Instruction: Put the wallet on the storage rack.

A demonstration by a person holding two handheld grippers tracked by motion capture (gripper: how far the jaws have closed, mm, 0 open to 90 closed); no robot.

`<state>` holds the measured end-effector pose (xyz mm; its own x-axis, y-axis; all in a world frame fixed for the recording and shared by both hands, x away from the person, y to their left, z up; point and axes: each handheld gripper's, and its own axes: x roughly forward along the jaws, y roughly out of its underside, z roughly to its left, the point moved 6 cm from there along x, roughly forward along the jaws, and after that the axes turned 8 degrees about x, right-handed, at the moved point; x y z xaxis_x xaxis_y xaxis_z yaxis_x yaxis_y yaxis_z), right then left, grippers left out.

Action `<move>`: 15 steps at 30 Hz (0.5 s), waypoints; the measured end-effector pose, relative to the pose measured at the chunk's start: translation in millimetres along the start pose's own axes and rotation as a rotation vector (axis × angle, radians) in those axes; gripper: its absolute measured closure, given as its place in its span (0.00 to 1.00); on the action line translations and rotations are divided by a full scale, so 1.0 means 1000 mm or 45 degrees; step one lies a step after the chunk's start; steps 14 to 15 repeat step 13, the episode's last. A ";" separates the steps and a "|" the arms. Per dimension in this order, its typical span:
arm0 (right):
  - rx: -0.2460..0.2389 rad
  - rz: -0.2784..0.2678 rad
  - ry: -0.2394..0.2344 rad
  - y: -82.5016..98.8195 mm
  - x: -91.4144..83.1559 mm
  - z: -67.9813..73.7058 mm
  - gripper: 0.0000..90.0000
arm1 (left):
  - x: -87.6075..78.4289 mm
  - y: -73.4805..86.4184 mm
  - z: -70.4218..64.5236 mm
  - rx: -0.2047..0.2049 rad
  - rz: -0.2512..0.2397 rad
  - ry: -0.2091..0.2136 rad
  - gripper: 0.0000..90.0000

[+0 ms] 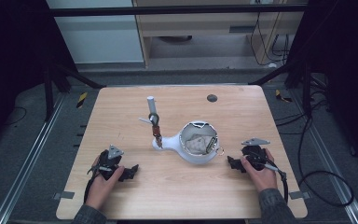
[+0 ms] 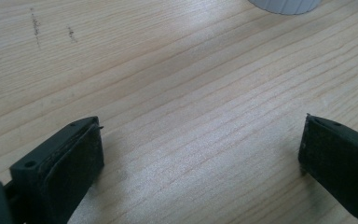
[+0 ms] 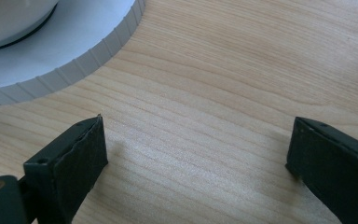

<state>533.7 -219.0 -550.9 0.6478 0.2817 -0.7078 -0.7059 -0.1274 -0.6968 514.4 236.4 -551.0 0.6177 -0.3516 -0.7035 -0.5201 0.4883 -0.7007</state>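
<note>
Near the person, the left gripper (image 1: 131,171) and the right gripper (image 1: 232,163) rest on the desk (image 1: 177,196), fingers (image 3: 72,158) spread wide with nothing between them. Between and just past them sits the white bowl (image 1: 198,148), with a cloth (image 1: 196,142) inside.

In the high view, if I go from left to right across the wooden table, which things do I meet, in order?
left gripper → upright grey cylinder → white round device with crumpled paper inside → right gripper.
</note>
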 end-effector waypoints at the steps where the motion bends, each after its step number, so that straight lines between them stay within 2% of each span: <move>1: -0.011 -0.003 0.008 0.001 0.000 0.000 0.05 | 0.000 0.000 0.000 0.000 0.000 0.000 0.00; 5: -0.010 -0.043 0.023 0.003 0.002 0.001 0.03 | 0.000 0.000 0.000 0.000 0.000 0.000 0.00; 15: -0.010 -0.044 0.026 0.004 0.000 0.002 0.03 | 0.000 0.000 0.000 0.003 0.000 0.000 0.00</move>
